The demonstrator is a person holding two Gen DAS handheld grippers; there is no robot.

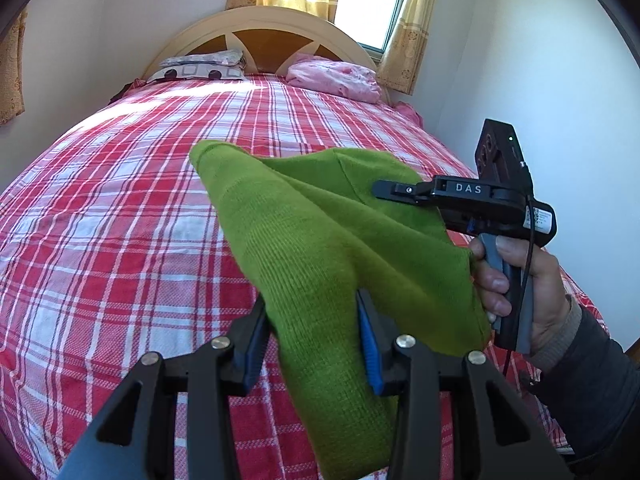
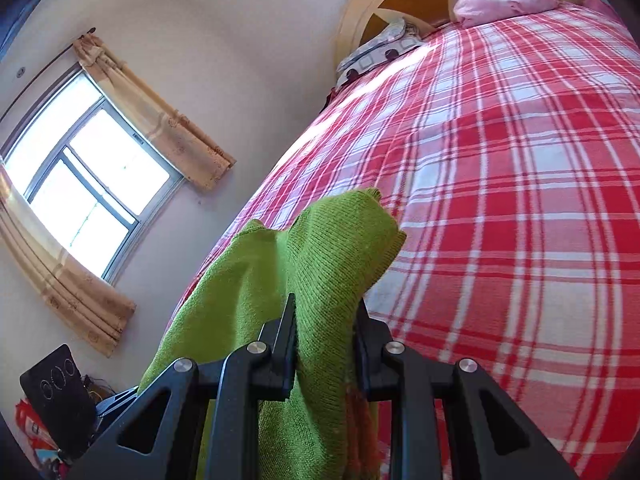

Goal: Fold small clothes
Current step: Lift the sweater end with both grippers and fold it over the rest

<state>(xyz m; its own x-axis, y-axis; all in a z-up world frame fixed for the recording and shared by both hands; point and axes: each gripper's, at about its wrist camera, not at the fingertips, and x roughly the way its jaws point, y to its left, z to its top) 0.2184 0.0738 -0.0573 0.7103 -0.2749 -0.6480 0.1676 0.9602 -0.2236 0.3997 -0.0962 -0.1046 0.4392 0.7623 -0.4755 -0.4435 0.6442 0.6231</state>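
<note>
Legibly printed in white on the right gripper [image 1: 384, 191] body: "DAS"; small sticker on its rear unreadable. Green knitted garment [image 1: 320, 240] lifted clear of the red-and-white checked bed [image 1: 120, 200], stretched between both tools above the foot end. Left gripper [image 1: 316, 344] partly closed, blue pads [image 1: 370, 344] clamped on a thick bunched fold of the knit, cloth running forward and up from the jaws. Right gripper [image 2: 326, 344] closed narrower, pinching another bunched edge of the garment [image 2: 320, 264], free end flopped over beyond the fingertips. Right hand [image 1: 516, 280] wrapped around the pistol grip, fingers on the trigger, dark sleeve [image 1: 588, 380] with a paler cuff, tool held roughly level, pointing towards the left side of the bed. Pink bundle [image 1: 336, 80] and patterned pillow [image 1: 200, 68] at the head edge, against the arched headboard [image 1: 260, 24].
</note>
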